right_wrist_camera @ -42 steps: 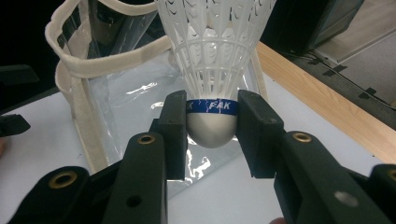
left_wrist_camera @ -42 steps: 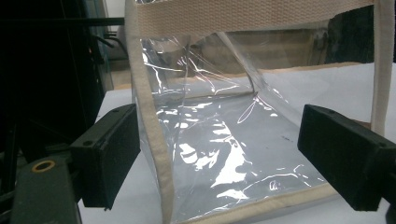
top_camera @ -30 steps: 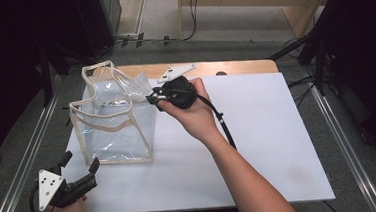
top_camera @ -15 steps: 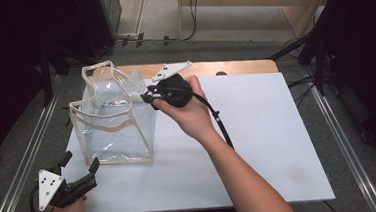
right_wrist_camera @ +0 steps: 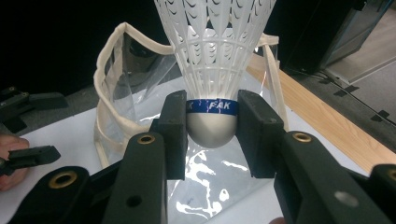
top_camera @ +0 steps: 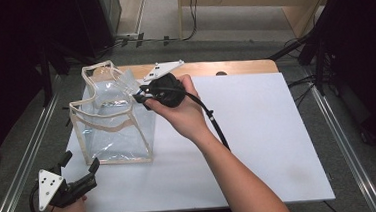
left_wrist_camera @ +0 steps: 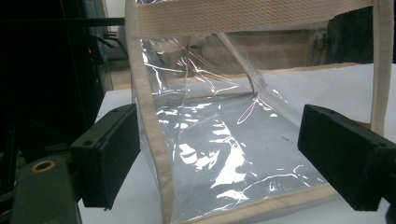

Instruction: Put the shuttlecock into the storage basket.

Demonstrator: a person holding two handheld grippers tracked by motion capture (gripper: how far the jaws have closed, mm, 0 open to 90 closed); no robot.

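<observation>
A white shuttlecock [right_wrist_camera: 215, 56] with a blue band and a rounded cork base sits base-down between the jaws of my right gripper [right_wrist_camera: 212, 122], which is shut on the cork. In the high view the right gripper [top_camera: 139, 95] holds the shuttlecock [top_camera: 126, 82] over the open top of a clear plastic bag [top_camera: 115, 131] with beige webbing trim. The bag [left_wrist_camera: 210, 154] stands upright just in front of my left gripper [left_wrist_camera: 219, 158], whose jaws are wide apart with nothing between them. The left gripper [top_camera: 82, 162] hovers at the table's near left corner, apart from the bag.
A white sheet [top_camera: 263, 131] covers the table, with a strip of bare wood [top_camera: 243, 66] along the far edge. Metal rails run down both sides. Dark equipment stands beyond the left edge. The right gripper's cable [top_camera: 215, 124] trails along the forearm.
The right gripper has carried the shuttlecock a little to the left, further over the bag's mouth. The left gripper has barely moved.
</observation>
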